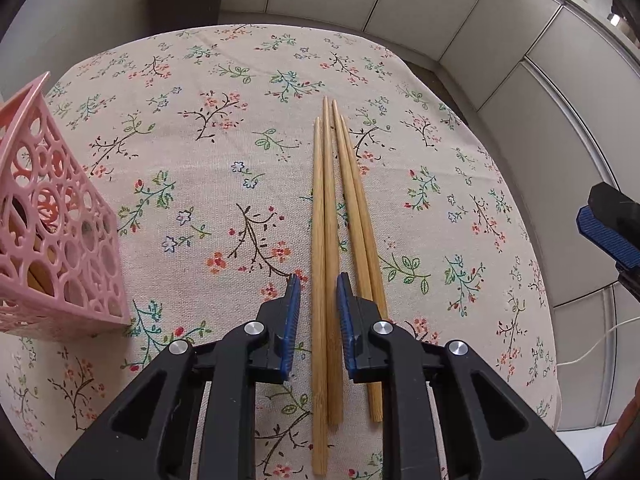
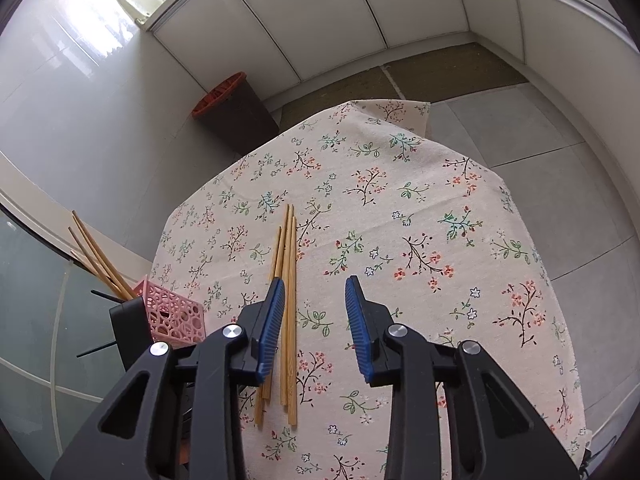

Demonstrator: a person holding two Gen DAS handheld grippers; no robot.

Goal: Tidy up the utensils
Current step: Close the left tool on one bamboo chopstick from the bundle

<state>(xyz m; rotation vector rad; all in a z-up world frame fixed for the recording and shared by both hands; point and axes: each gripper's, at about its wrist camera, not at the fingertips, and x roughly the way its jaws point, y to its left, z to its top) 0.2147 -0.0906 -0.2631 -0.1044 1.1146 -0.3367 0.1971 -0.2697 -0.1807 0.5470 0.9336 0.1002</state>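
Note:
Several wooden chopsticks [image 1: 328, 264] lie side by side on the floral tablecloth [image 1: 208, 132]. My left gripper [image 1: 318, 284] is open, low over them, its blue pads either side of the two left chopsticks, not clamping. A pink lattice holder [image 1: 52, 240] stands at the left. In the right wrist view the same chopsticks [image 2: 286, 280] lie under my left pad; my right gripper [image 2: 314, 286] is open and empty above the cloth. The pink holder [image 2: 172, 316] holds several chopsticks [image 2: 100, 260] that stick up. The right gripper's finger [image 1: 612, 228] shows at the right edge.
A dark bin with an orange rim [image 2: 232, 104] stands on the floor beyond the table. White cabinets [image 2: 320, 20] line the far wall. A white cable [image 1: 592, 344] hangs past the table's right edge. The table's edges fall off close by on the right.

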